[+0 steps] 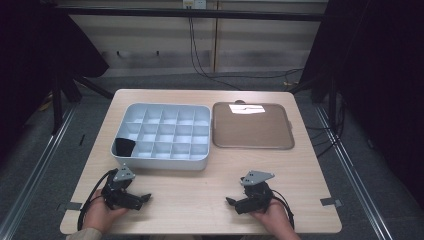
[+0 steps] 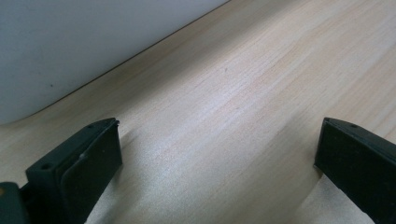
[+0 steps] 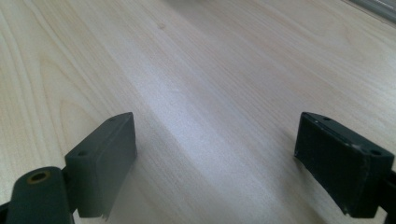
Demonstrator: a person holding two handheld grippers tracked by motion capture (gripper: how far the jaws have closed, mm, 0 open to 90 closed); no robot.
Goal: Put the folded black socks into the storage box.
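A person's hands hold two black grippers low over the near part of the wooden table (image 1: 200, 185). My left gripper (image 1: 146, 198) lies near the front left, pointing right, just in front of the white compartment box (image 1: 161, 159). In the left gripper view its jaws (image 2: 219, 154) stand wide apart over bare wood, nothing between them, with the box's white wall (image 2: 70, 46) at the upper left. My right gripper (image 1: 230, 201) lies at the front right, pointing left. Its jaws (image 3: 217, 154) are also wide apart over bare wood and hold nothing.
The white box is divided into several compartments; its near left one holds something dark (image 1: 123, 146). A brown tray (image 1: 252, 126) lies to the right of the box. Cables (image 1: 200, 55) run on the floor behind the table. Dark curtains hang at both sides.
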